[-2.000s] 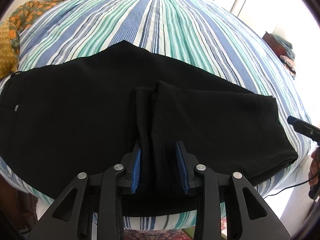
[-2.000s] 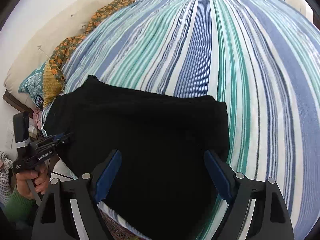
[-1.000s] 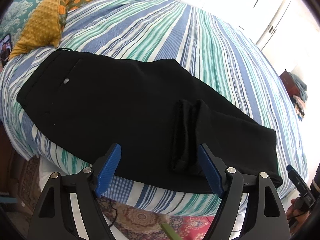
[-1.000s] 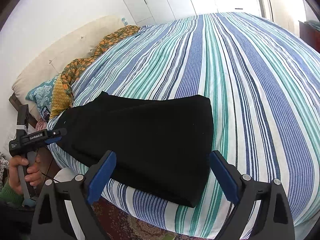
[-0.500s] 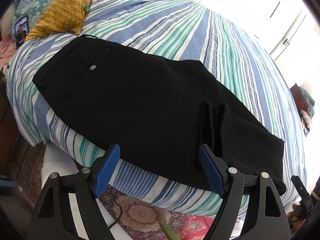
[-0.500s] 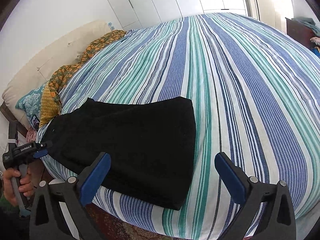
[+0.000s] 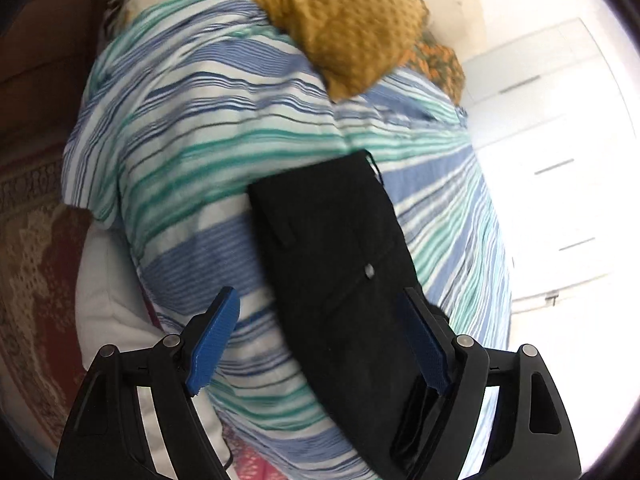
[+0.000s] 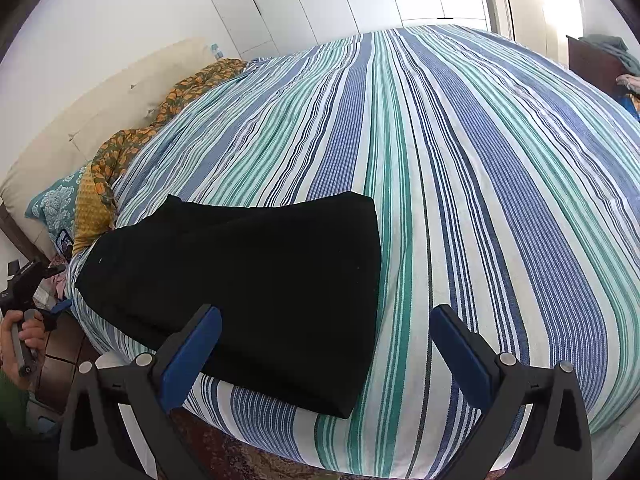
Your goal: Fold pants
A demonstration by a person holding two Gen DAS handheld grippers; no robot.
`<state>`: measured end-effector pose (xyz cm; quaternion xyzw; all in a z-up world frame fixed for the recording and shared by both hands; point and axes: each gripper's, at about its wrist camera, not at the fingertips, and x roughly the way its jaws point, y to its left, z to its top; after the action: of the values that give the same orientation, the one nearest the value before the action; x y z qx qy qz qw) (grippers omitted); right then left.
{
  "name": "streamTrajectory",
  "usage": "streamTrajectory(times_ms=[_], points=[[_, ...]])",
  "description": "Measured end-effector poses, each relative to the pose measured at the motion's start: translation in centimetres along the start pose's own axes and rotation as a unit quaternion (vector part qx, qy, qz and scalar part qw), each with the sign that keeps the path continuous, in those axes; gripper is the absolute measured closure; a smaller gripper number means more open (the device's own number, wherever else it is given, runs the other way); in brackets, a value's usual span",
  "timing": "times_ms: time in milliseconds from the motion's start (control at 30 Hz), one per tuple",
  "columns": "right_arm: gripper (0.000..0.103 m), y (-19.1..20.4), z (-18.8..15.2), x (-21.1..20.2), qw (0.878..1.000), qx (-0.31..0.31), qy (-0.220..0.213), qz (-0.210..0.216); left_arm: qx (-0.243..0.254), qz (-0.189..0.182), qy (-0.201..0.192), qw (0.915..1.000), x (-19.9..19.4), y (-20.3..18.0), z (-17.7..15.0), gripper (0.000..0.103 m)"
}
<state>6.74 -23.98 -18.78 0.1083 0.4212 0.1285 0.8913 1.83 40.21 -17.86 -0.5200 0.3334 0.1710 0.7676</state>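
Black pants (image 8: pixel 248 280) are lying along the near edge of the bed (image 8: pixel 500 200), already doubled so the leg end is sitting squared off at the right and the waistband end (image 7: pixel 320 208) is pointing toward the mustard pillow (image 7: pixel 352 28). Left hand-held gripper (image 7: pixel 320 344) is hanging over the waistband part with its blue pads spread wide, nothing clamped; cloth is showing between the jaws, but whether a pad is brushing it is not clear through the blur. Right hand-held gripper (image 8: pixel 324 356) is hovering at the folded leg end, its jaws having just been opening to full spread, only the corner of the pants and striped cover showing between them, no grip. Judging the step: between folds, both tools free, left one lining up on the waist. Next move is probably calling for pinching the waistband edge and carrying it over toward the leg end, right side pinning or matching the corner so the layers are not sliding off the bed.
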Motion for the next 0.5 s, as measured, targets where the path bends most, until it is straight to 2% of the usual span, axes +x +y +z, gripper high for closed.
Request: streamTrajectory(times_ms=[67,167,233,300,333,367,433,500], points=[[0.0,0.1,0.0,0.2,1.0,-0.003,0.004,-0.001,-0.007,0.007,0.001,1.0,0.3,1.3,1.0,0.024],[0.0,0.6,-0.2,0.6,1.0,-0.012,0.013,0.001,-0.006,0.013,0.01,0.9998,1.7,2.2,1.5,0.034],[0.0,1.0,-0.4,0.9,1.0,-0.022,0.02,0.001,0.001,0.005,0.018,0.9998,3.0,2.2,1.6,0.046],[0.0,1.5,-0.6,0.9,0.999,-0.034,0.022,0.001,0.011,0.016,0.016,0.9997,4.2,1.6,1.9,0.056],[0.0,1.7,-0.7,0.9,0.999,-0.039,0.023,0.001,0.021,0.03,0.008,0.9993,4.5,1.1,1.9,0.067],[0.0,1.9,-0.7,0.8,0.999,-0.043,0.023,0.001,0.034,0.043,-0.001,0.9985,4.5,0.7,2.0,0.069],[0.0,2.1,-1.0,0.9,0.999,-0.045,0.028,0.0,0.073,0.094,-0.035,0.9922,3.8,-1.0,1.1,0.069],[0.0,2.1,-1.3,1.1,0.998,-0.045,0.035,-0.001,0.101,0.13,-0.061,0.9845,3.1,-1.9,0.5,0.069]])
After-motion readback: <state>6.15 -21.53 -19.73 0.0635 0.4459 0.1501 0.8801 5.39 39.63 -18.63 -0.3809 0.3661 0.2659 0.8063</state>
